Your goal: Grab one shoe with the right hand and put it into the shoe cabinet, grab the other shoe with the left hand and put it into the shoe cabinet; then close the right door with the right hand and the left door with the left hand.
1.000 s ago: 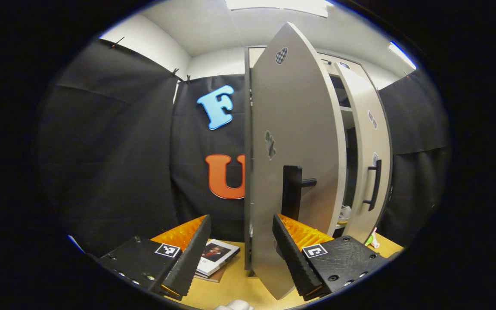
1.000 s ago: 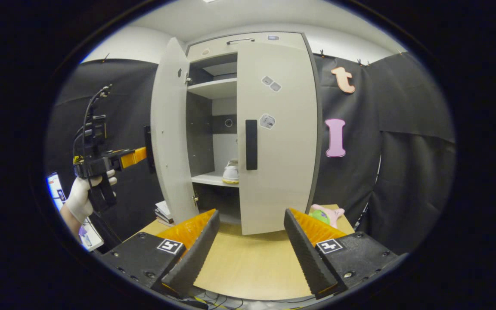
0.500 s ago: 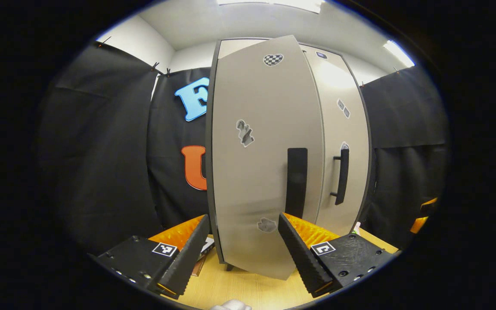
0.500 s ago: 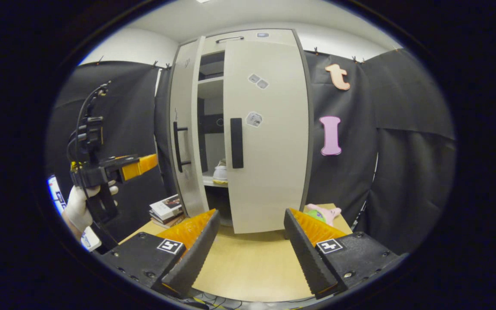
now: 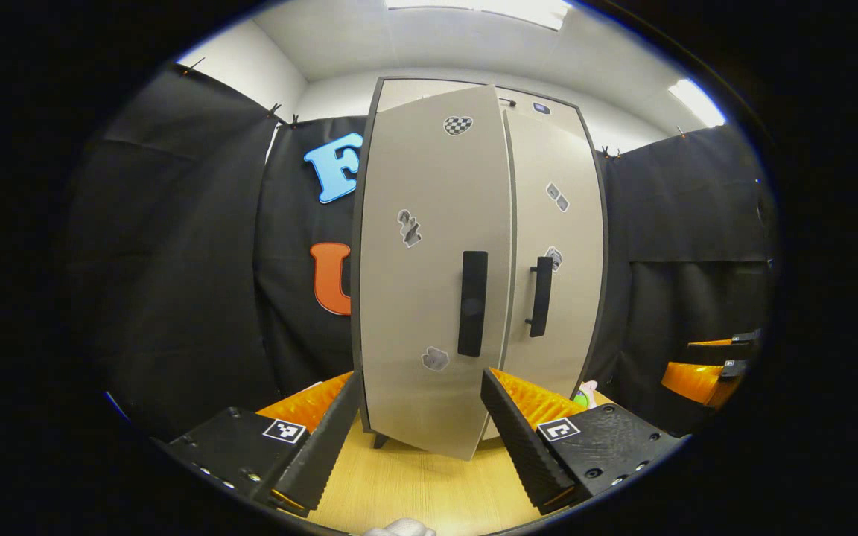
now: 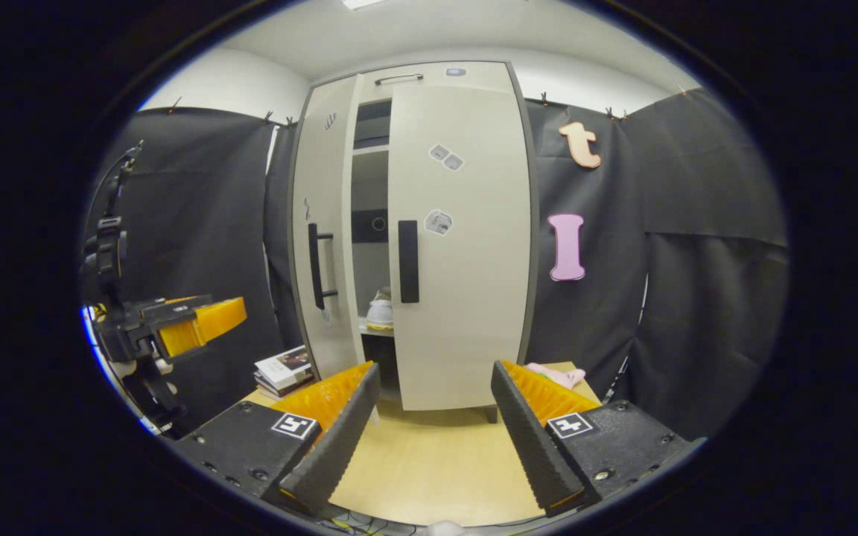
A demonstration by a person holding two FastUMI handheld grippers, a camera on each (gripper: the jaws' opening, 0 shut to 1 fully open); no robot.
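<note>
We see the tall beige two-door shoe cabinet (image 6: 429,238) on the wooden table (image 6: 429,461): right door (image 6: 459,246) shut, left door (image 6: 325,231) slightly ajar. One white shoe (image 6: 380,311) rests inside. Left gripper (image 5: 421,428) and right gripper (image 6: 433,432) spread wide, holding nothing.

Two doors (image 6: 459,246), one shoe (image 6: 380,313)

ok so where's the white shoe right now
In the right gripper view the white shoe sits on a shelf inside the tall pale grey shoe cabinet, seen through the gap between its two doors, just left of the right door's black handle.
</note>
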